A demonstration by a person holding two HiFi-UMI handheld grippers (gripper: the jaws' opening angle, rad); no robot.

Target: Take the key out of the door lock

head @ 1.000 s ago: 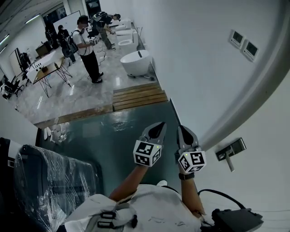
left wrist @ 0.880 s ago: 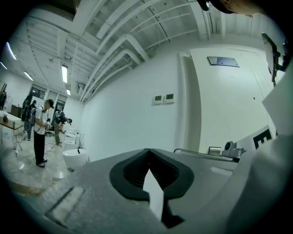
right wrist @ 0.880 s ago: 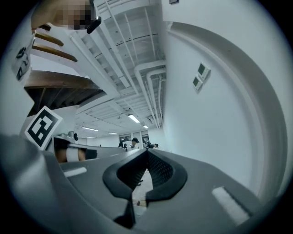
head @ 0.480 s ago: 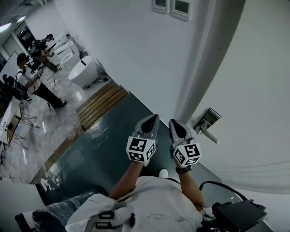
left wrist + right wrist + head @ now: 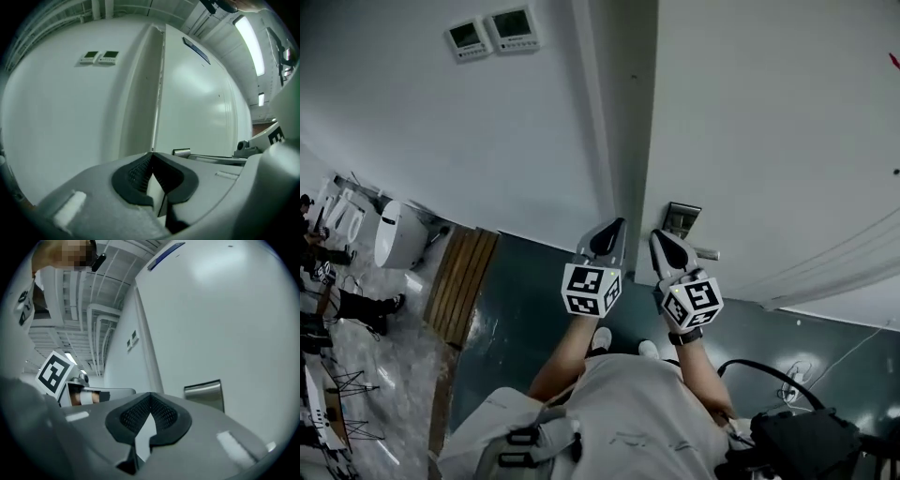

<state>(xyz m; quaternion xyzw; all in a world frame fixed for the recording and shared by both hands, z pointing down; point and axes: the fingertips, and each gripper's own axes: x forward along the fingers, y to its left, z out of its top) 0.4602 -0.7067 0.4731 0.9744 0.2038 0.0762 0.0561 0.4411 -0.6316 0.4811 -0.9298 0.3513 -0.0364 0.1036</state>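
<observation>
A white door (image 5: 769,141) fills the right of the head view, with a metal lock plate (image 5: 682,218) and its lever handle (image 5: 706,253) near the door's left edge. No key can be made out. My left gripper (image 5: 614,231) and right gripper (image 5: 662,240) are held side by side, pointing at the door just short of the plate. Both are shut with nothing between the jaws. In the left gripper view the plate's top (image 5: 182,152) peeks over the shut jaws. The right gripper view shows the lock plate (image 5: 205,392) just right of the shut tips.
The door frame (image 5: 614,112) runs up beside the door. Two wall control panels (image 5: 492,33) hang at upper left. A white bathtub (image 5: 394,234) and a wooden platform (image 5: 459,281) lie at far left. A black case (image 5: 806,441) and cable sit at lower right.
The whole view has swung from the open room to the door. Both grippers moved together with it and now face the lock plate, which has come from the right to centre. Jaws stayed shut.
</observation>
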